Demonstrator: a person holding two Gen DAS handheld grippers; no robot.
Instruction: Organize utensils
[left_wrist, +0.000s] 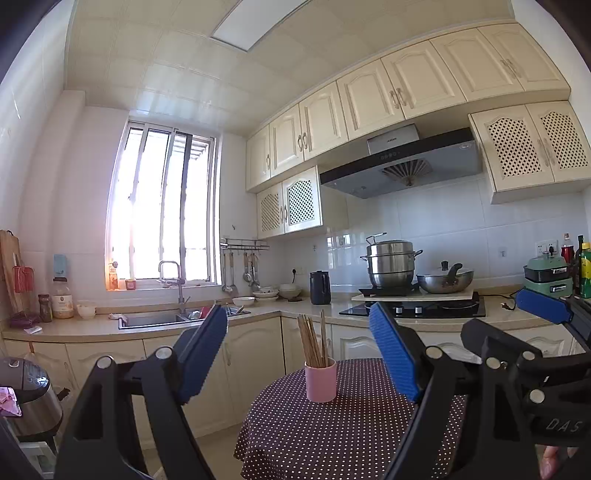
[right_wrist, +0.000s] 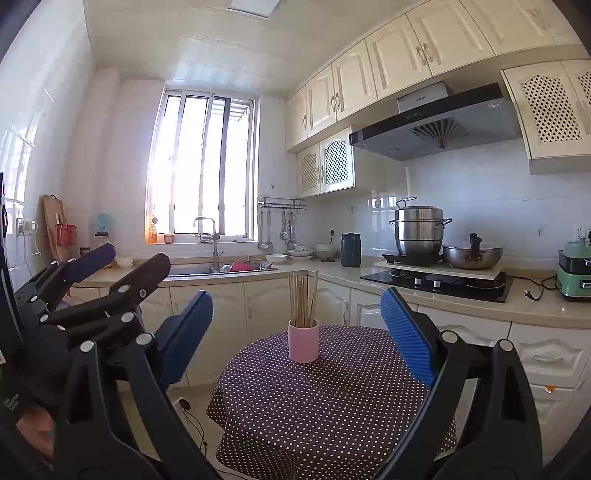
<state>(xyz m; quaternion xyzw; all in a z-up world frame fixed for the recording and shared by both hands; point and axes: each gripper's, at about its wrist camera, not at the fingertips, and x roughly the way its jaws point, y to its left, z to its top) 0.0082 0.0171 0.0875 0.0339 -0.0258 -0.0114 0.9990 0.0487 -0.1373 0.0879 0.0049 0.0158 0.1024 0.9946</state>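
Both grippers, left gripper (left_wrist: 299, 350) and right gripper (right_wrist: 297, 332), hover with jaws wide and empty, near the pink cup (right_wrist: 303, 340) of chopsticks (right_wrist: 303, 301) on the counter (right_wrist: 332, 406).

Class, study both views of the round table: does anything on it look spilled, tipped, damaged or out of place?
Nothing stands out. The pink cup stands upright on the dotted tablecloth, with the chopsticks inside it, leaning slightly. Nothing is spilled.
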